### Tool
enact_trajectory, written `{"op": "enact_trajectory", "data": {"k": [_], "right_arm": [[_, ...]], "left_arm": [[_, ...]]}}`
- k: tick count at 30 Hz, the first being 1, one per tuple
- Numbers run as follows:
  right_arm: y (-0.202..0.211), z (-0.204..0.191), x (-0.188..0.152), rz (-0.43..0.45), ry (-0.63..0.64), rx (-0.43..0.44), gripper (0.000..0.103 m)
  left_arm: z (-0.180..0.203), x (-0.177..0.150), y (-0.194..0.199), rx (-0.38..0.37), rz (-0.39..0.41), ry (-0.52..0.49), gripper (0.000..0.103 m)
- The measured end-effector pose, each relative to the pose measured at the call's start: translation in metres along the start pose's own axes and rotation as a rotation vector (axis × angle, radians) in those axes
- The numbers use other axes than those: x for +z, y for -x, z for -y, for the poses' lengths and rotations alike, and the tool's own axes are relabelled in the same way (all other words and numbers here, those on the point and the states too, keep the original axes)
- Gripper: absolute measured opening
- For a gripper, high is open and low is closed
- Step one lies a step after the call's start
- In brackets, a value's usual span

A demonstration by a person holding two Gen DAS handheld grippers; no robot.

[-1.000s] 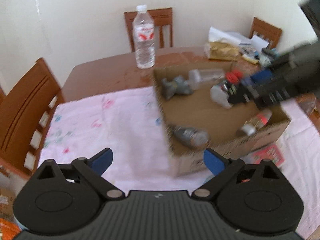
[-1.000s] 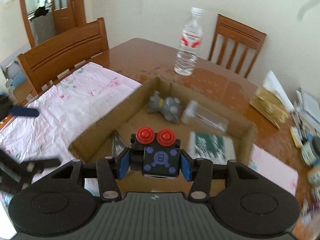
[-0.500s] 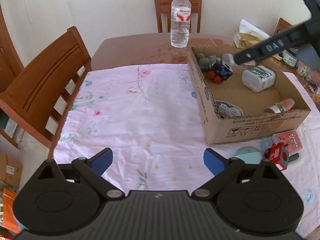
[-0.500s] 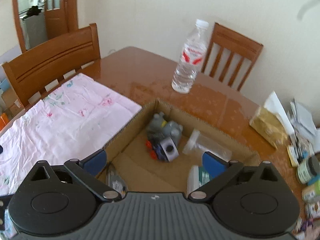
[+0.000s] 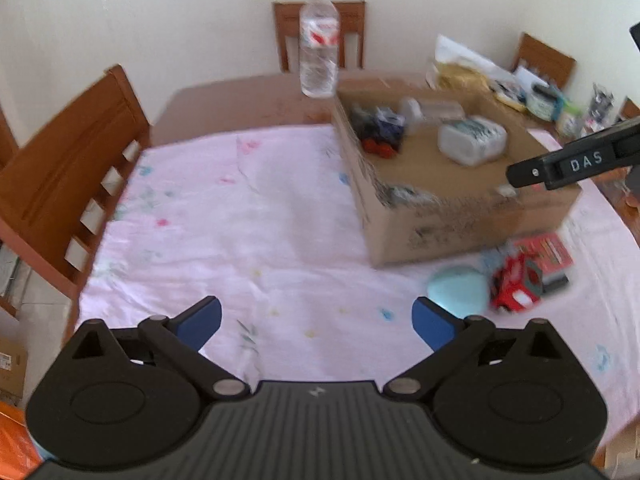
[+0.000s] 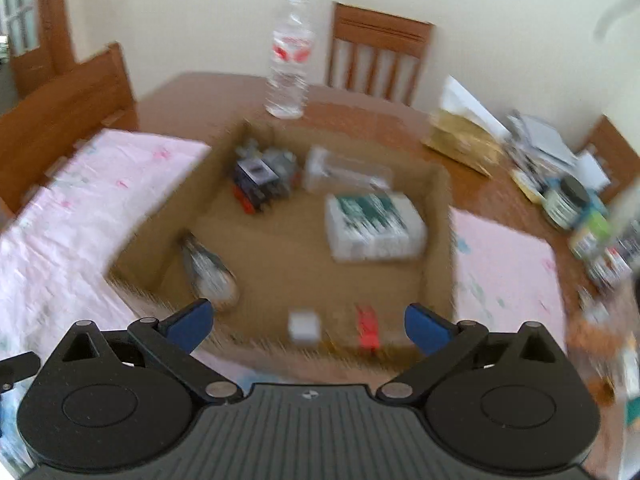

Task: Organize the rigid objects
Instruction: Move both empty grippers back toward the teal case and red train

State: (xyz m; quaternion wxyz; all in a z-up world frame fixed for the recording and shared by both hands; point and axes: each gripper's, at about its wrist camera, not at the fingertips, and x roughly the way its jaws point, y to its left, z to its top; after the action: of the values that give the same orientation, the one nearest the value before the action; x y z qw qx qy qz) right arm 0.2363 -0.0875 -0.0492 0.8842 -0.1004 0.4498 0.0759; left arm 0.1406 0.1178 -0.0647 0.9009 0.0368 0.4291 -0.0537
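Since a second ago our right gripper [image 6: 306, 326] has let go of the red-buttoned toy block [image 6: 260, 186], which now lies in the cardboard box [image 5: 460, 216] against the grey figure; its fingers have opened wide and hold nothing. The left gripper [image 5: 316, 322] has just been opening a little further, with only the pink cloth [image 5: 240, 216] between its fingers. Still out on the table, just beside the box's near wall, lie a red toy car [image 5: 516, 284] and a pale blue disc [image 5: 458, 290]. We judge the car light, hard and stiff, best pinched across its flat sides; the smooth disc may slip.
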Motion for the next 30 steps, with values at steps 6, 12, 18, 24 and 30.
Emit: {"op": "enact_trajectory", "data": {"k": [6, 12, 18, 24, 30], "right_arm": [[-0.006, 0.001, -0.030, -0.068, -0.057, 0.009, 0.103], [-0.017, -0.009, -0.044, -0.102, -0.076, 0.022, 0.103], [-0.014, -0.002, -0.064, -0.144, -0.084, 0.006, 0.103], [-0.001, -0.001, -0.083, -0.123, -0.011, 0.105, 0.103], [0.000, -0.014, -0.082, -0.065, 0.134, 0.248, 0.103]], "left_arm": [[0.013, -0.007, -0.002, -0.036, -0.021, -0.019, 0.101], [0.018, -0.012, -0.002, -0.053, -0.040, -0.043, 0.101], [0.014, -0.017, -0.005, -0.070, -0.055, -0.037, 0.101], [0.017, -0.016, -0.009, -0.078, -0.065, -0.040, 0.101], [0.031, -0.019, -0.011, -0.062, -0.089, -0.050, 0.101]]}}
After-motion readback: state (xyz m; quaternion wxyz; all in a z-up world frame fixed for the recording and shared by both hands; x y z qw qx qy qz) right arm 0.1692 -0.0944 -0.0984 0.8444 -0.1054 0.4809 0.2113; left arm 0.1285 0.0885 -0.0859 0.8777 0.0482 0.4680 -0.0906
